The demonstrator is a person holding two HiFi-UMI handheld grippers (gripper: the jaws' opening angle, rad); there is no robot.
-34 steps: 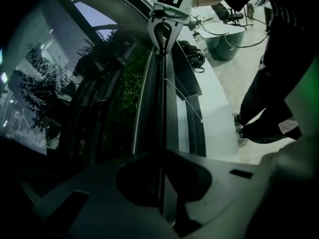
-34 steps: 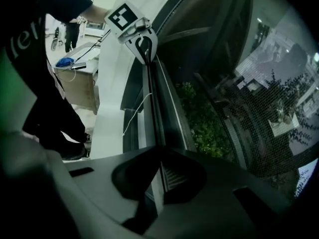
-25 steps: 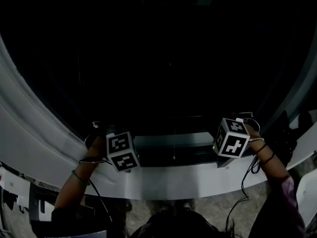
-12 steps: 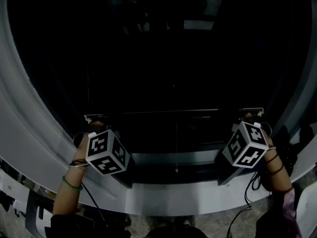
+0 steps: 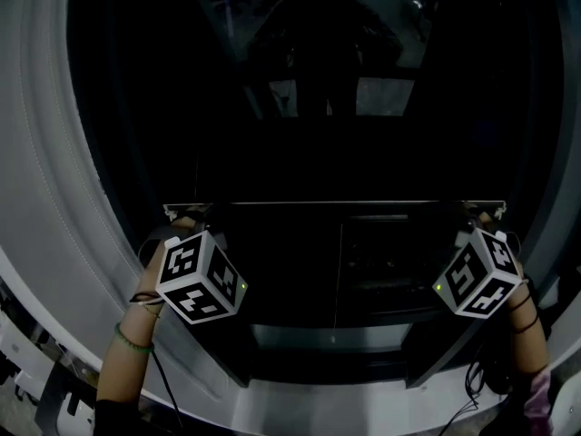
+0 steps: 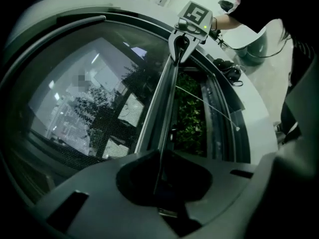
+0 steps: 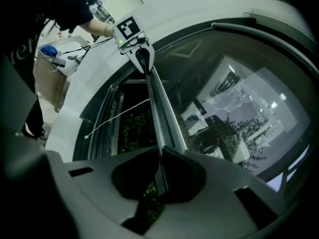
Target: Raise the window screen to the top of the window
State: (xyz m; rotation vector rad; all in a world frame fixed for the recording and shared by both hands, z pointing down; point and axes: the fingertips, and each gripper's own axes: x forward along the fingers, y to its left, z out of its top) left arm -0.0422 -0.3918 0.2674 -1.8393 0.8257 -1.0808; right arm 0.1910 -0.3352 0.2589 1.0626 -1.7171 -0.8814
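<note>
window screen rail [image 5: 336, 204] is seen partway up the window frame [image 5: 45, 153], lying level. its ends are pinched tight by the closed left gripper [image 5: 184, 216] and right gripper [image 5: 479, 213]. both ends are best lifted evenly, so jamming is avoided.

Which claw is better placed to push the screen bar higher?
Neither alone. The left claw and the right claw are each shut on one end of the screen bar, which sits level in the head view, so both should probably lift together.
</note>
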